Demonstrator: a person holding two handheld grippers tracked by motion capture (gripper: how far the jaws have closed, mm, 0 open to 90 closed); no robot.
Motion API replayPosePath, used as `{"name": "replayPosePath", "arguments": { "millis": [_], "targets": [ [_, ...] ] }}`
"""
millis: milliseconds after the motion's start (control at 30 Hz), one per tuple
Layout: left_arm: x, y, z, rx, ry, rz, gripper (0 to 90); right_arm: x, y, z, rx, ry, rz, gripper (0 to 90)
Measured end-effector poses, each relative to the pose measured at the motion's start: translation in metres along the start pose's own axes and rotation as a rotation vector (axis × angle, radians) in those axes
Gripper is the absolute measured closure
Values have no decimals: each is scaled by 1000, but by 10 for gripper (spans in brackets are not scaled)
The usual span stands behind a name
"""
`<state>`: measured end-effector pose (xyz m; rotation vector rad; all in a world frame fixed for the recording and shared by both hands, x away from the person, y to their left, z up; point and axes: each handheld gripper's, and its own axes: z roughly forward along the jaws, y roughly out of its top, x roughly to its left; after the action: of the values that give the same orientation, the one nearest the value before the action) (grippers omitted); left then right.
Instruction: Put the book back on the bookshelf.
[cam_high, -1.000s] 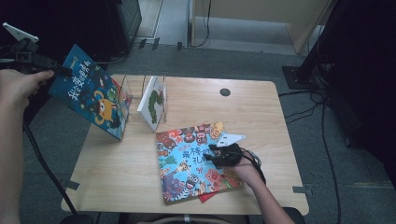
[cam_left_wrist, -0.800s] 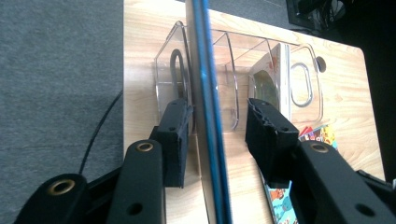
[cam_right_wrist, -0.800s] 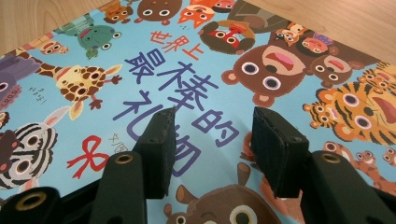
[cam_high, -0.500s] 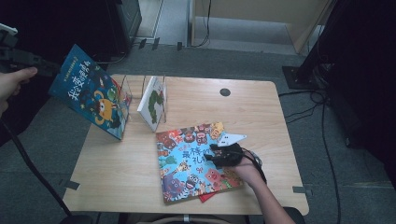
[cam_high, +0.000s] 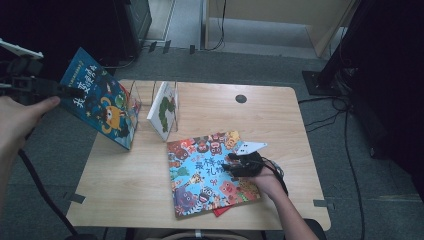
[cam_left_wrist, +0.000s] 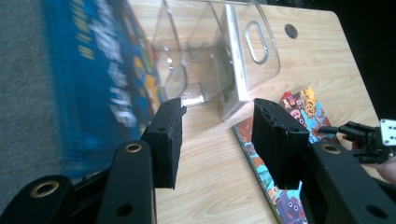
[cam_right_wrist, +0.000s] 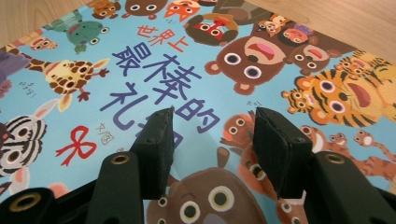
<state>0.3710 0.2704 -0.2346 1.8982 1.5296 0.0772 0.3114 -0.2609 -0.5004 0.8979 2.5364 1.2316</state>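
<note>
A blue picture book (cam_high: 100, 105) (cam_left_wrist: 102, 79) stands tilted at the table's left edge, against a clear acrylic rack (cam_high: 142, 97) (cam_left_wrist: 210, 46). My left gripper (cam_high: 62, 91) (cam_left_wrist: 217, 116) hangs just off the book's upper left edge. Its jaws have just been opening and hold nothing; the book lies outside the left jaw. A colourful animal book (cam_high: 200, 175) (cam_right_wrist: 187, 56) (cam_left_wrist: 299, 107) lies flat at the front right. My right gripper (cam_high: 229, 167) (cam_right_wrist: 212, 121) (cam_left_wrist: 329, 130) is low over its cover, open, with nothing between the pads.
A white book with a green caterpillar (cam_high: 165, 110) (cam_left_wrist: 233, 70) stands upright in the rack. A red thing (cam_high: 222, 211) pokes out from under the animal book. The wooden table (cam_high: 280, 115) has a round cable hole (cam_high: 241, 98) near its far edge.
My left hand and gripper have drawn back from the blue book's upper corner toward the near left. The book stays leaning in place. The right hand has not moved.
</note>
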Motion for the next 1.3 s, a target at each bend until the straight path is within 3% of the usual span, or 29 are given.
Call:
{"name": "replayPosePath", "arguments": {
  "millis": [67, 133, 433, 467, 867, 900, 1067, 1233, 1300],
  "targets": [
    [-2, -4, 4, -7, -6, 5, 539, -1, 0, 0, 3, 0, 5, 486],
    [-10, -18, 20, -4, 9, 35, 542, -3, 0, -1, -1, 0, 5, 489],
    [-20, -47, 55, 31, -15, 60, 535, -6, 0, -1, -22, 0, 15, 499],
    [-22, -54, 65, 35, -19, 67, 534, -7, 0, -2, -25, -3, 17, 499],
    [-35, -77, 106, 47, -50, 119, 533, -10, -2, -4, -24, -15, 34, 501],
    [-38, -81, 114, 55, -72, 128, 533, -11, -2, -4, -23, -15, 33, 502],
    [-46, -90, 129, 77, -67, 148, 527, -11, -2, -3, -20, -15, 31, 502],
    [-56, -101, 152, 97, -100, 177, 523, -10, -2, -3, -17, -15, 30, 501],
    [-62, -106, 164, 110, -109, 207, 510, -10, -2, -2, -16, -13, 28, 501]
  ]
}}
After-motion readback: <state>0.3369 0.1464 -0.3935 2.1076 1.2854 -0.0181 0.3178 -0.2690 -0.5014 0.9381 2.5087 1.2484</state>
